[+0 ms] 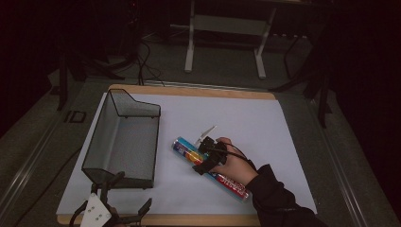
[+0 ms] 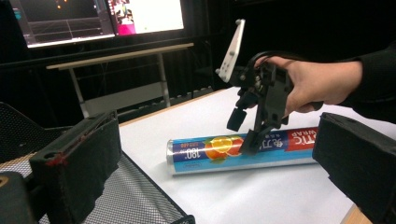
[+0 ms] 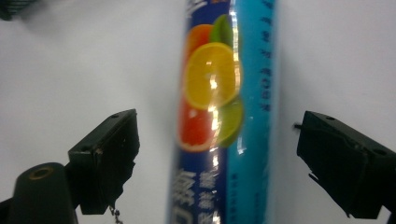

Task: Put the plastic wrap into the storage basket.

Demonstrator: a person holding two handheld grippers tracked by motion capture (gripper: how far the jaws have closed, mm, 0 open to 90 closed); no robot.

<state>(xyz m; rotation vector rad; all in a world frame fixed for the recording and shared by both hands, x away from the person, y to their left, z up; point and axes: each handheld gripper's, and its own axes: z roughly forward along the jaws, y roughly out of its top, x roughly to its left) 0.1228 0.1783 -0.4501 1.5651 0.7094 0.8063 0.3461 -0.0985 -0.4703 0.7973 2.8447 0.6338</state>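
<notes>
Your right gripper [image 1: 202, 156] is spread wide, one jaw each side of the long blue cling-wrap box with orange-slice print [image 1: 210, 168], gripping nothing. That box lies flat toward the white tabletop's [image 1: 246, 118] near right corner. Your left gripper [image 1: 124, 201] gapes empty at the near edge, by the black wire-mesh tray [image 1: 124, 137].

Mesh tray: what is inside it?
The mesh tray looks empty: the high view shows a bare floor. The corner near the left claw is dark and partly hidden. The wrap box lies outside, beside it.
</notes>
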